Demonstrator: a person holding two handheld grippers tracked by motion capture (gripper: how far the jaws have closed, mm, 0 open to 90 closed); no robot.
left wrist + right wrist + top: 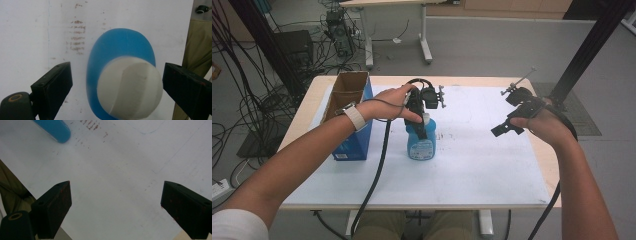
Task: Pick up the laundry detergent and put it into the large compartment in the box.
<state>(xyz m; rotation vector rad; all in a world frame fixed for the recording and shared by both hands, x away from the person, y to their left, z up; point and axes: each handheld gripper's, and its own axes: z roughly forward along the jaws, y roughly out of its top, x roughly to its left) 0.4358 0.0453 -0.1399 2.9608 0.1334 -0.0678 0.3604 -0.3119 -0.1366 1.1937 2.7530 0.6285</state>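
Note:
A blue bottle point(421, 144) with a white cap stands upright near the middle of the white table sheet point(482, 165). My left gripper point(421, 126) points down over its top. In the left gripper view the white cap point(130, 87) and blue shoulder point(117, 47) sit between the two black jaws, which stand wide apart, open, and do not touch the cap. My right gripper point(507, 125) is held in the air over the table's right side, open, with nothing between its jaws. The right gripper view catches the blue bottle point(53, 128) at its top left.
An open blue cardboard box point(349, 117) stands at the table's left, just left of the bottle. Brown smudges mark the white sheet point(76, 37). Beyond the table lie cables, another table's legs point(424, 40) and a black frame post point(584, 50).

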